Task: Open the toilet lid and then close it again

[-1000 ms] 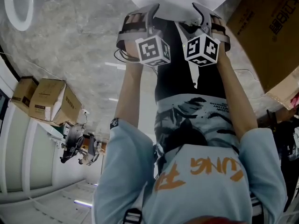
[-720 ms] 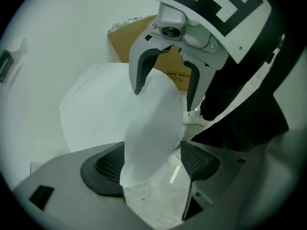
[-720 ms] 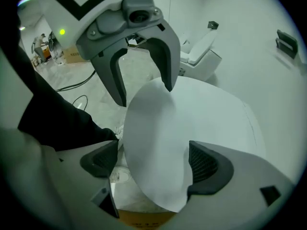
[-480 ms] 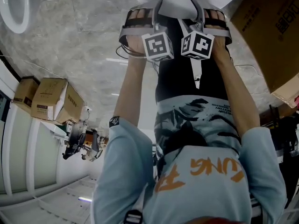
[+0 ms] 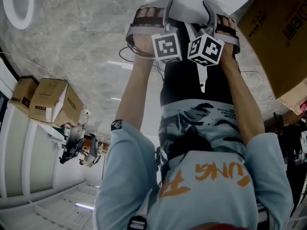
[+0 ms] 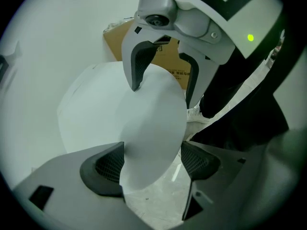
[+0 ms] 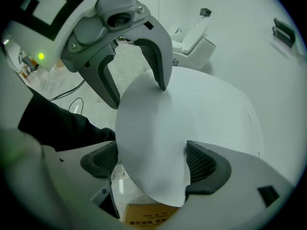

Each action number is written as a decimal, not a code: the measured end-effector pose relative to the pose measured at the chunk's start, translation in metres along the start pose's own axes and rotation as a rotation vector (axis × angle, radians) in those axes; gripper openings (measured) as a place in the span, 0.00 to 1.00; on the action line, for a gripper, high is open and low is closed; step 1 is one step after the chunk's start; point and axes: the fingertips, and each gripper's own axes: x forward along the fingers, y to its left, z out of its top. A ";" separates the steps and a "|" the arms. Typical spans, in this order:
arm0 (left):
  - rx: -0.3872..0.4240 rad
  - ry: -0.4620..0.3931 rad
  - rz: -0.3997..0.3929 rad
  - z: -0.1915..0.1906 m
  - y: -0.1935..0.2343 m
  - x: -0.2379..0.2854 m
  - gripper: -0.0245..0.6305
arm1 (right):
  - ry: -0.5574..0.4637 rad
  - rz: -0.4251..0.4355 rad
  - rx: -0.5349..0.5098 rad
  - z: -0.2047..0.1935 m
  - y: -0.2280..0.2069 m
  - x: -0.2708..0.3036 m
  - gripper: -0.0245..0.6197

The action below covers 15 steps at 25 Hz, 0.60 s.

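Both tongs stand wide apart, and their jaws have just been opening. The left gripper (image 6: 152, 164) and the right gripper (image 7: 153, 164) each straddle the rim of the white toilet lid (image 6: 153, 123), and as far as we can see the pads do not press on it. In the head view the lid sits at twelve o'clock. We judge it raised, edge up, with both grippers pointing steeply down over it.

Our worry is that a lid let go like this, if not leaning past its balance, could tip and slam down. A jaw tip drawn off crooked could also hook the rim and drag it. The marker cubes (image 5: 167, 47) sit close enough to knock together.

Underfoot is a glossy grey marbled floor (image 5: 81, 47). Small cardboard boxes (image 5: 50, 102) lie at nine o'clock, a large cardboard box (image 5: 278, 37) at two and a second toilet bowl (image 5: 19, 6) at eleven.
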 end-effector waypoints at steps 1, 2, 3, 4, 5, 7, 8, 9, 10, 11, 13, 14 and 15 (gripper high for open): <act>-0.012 0.002 0.012 0.001 0.001 -0.004 0.59 | -0.003 0.000 0.018 0.001 0.001 -0.004 0.75; -0.034 -0.001 0.022 0.003 0.002 -0.007 0.59 | -0.006 -0.001 0.038 0.002 0.001 -0.008 0.75; -0.050 -0.004 0.028 0.005 0.002 -0.010 0.59 | -0.007 -0.001 0.054 0.004 0.000 -0.012 0.74; -0.056 -0.005 0.033 0.006 0.001 -0.012 0.59 | -0.009 0.001 0.066 0.005 0.000 -0.016 0.73; -0.053 -0.002 0.039 0.006 0.000 -0.013 0.60 | -0.011 0.003 0.076 0.005 0.000 -0.019 0.73; -0.009 0.022 0.069 0.002 -0.002 -0.015 0.60 | -0.019 0.009 0.091 0.007 0.000 -0.024 0.72; 0.037 0.049 0.099 -0.003 0.000 -0.016 0.60 | -0.024 0.010 0.098 0.008 -0.001 -0.026 0.72; 0.088 0.077 0.133 -0.008 0.004 -0.017 0.61 | -0.031 0.010 0.106 0.010 -0.003 -0.029 0.72; 0.126 0.098 0.160 -0.011 0.007 -0.019 0.62 | -0.038 0.010 0.114 0.011 -0.004 -0.031 0.72; 0.147 0.109 0.180 -0.013 0.008 -0.020 0.62 | -0.043 0.010 0.121 0.012 -0.005 -0.035 0.71; 0.164 0.120 0.219 -0.012 0.010 -0.022 0.62 | -0.052 0.008 0.125 0.013 -0.006 -0.040 0.70; 0.172 0.130 0.240 -0.011 0.011 -0.022 0.62 | -0.057 0.007 0.126 0.013 -0.007 -0.042 0.70; 0.177 0.138 0.260 -0.010 0.012 -0.023 0.62 | -0.061 0.005 0.127 0.012 -0.007 -0.044 0.70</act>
